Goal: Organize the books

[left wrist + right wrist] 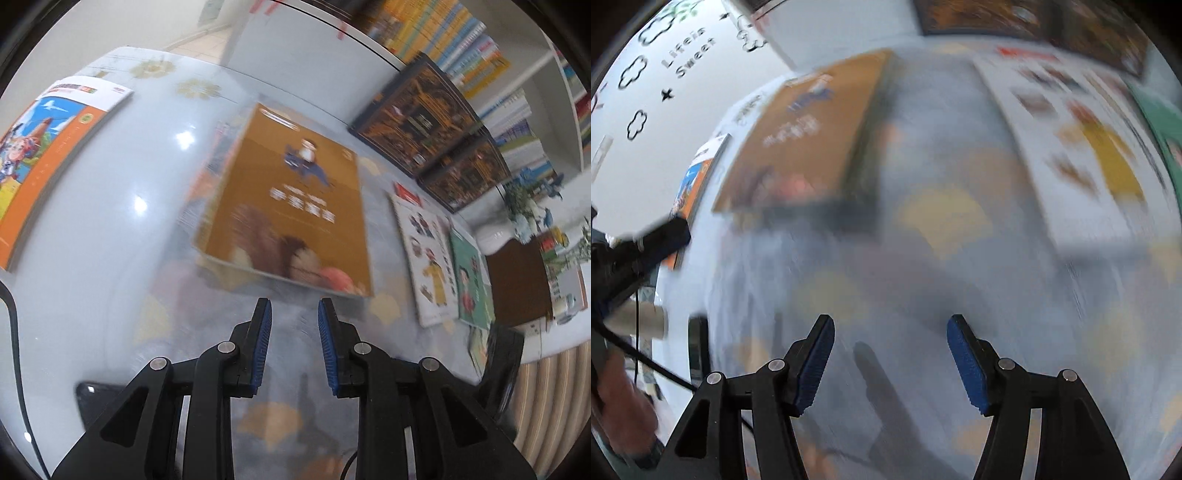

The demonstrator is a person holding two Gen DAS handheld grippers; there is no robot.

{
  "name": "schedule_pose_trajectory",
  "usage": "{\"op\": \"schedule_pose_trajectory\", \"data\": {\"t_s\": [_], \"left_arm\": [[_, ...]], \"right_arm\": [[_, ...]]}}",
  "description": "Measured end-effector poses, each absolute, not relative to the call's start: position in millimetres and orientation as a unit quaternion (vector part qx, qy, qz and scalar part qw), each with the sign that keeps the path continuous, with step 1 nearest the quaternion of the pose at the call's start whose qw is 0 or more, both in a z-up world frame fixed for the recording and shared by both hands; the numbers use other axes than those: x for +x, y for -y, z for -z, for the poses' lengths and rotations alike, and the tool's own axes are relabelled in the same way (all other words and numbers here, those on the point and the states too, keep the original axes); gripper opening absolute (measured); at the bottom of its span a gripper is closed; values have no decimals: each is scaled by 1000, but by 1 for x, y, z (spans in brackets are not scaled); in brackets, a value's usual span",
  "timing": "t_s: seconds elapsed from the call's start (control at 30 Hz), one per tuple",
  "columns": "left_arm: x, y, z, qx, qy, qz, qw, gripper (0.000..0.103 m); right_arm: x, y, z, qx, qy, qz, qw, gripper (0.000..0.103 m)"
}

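A brown-covered book [291, 206] lies on top of a small stack in the middle of the pale blue table [122, 229]. My left gripper [295, 306] hovers just in front of its near edge, open, with nothing between the blue pads. Further left lies an orange and blue picture book [40, 155]. A white book with figures [424, 254] and a green book [472, 280] lie to the right. The right wrist view is blurred: my right gripper [890, 321] is open over bare table [923, 277], between the brown book [805, 140] and the white book [1082, 147].
Two dark ornate books [424, 122] lean against a shelf full of books [461, 48] at the back right. A brown box [517, 280] and vases stand at the right. A dark phone [96, 402] lies near the front left. A hand [620, 406] shows at lower left.
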State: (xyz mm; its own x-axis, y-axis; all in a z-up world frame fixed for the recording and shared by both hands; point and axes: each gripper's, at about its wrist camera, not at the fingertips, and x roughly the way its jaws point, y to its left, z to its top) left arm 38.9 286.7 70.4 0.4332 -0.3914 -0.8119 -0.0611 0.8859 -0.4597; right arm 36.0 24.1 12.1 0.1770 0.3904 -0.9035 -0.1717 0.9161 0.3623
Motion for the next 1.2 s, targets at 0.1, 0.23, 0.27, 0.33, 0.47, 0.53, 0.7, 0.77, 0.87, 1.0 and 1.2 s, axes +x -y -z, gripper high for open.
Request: {"op": "schedule_pose_trajectory", "data": {"t_s": [0.1,0.23,0.27,0.33,0.47,0.53,0.7,0.77,0.87,1.0,1.2], "left_arm": [[34,-261,-74,-206,-528,119,815,23],[28,-217,-78,-184,-536,145,811,23],[26,-205,-79,-178,-539,152,809,23],[21,-179,-80,-167,-544,165,805,24],[14,-121,-82,-147,-556,193,795,25],[13,-95,-83,-139,-561,207,790,29],[24,-28,-93,-110,-559,239,787,40],[34,-2,-95,-101,-552,244,791,50],[53,33,-92,-96,-549,245,794,50],[84,69,-74,-94,-546,220,803,49],[111,86,-45,-131,-550,166,808,48]], "right_arm": [[-1,5,-13,89,-613,-174,765,62],[-32,36,-15,102,-618,-164,762,62],[-37,46,-16,107,-619,-161,761,62],[-41,61,-18,113,-620,-156,761,62],[-47,101,-24,125,-612,-140,769,62],[-49,131,-29,132,-606,-127,774,62],[-47,212,-41,149,-579,-78,798,62],[-39,248,-45,162,-568,-56,805,62],[-20,295,-49,178,-551,-24,815,62],[13,340,-47,199,-535,21,821,62],[60,356,-36,188,-527,39,828,51]]}}
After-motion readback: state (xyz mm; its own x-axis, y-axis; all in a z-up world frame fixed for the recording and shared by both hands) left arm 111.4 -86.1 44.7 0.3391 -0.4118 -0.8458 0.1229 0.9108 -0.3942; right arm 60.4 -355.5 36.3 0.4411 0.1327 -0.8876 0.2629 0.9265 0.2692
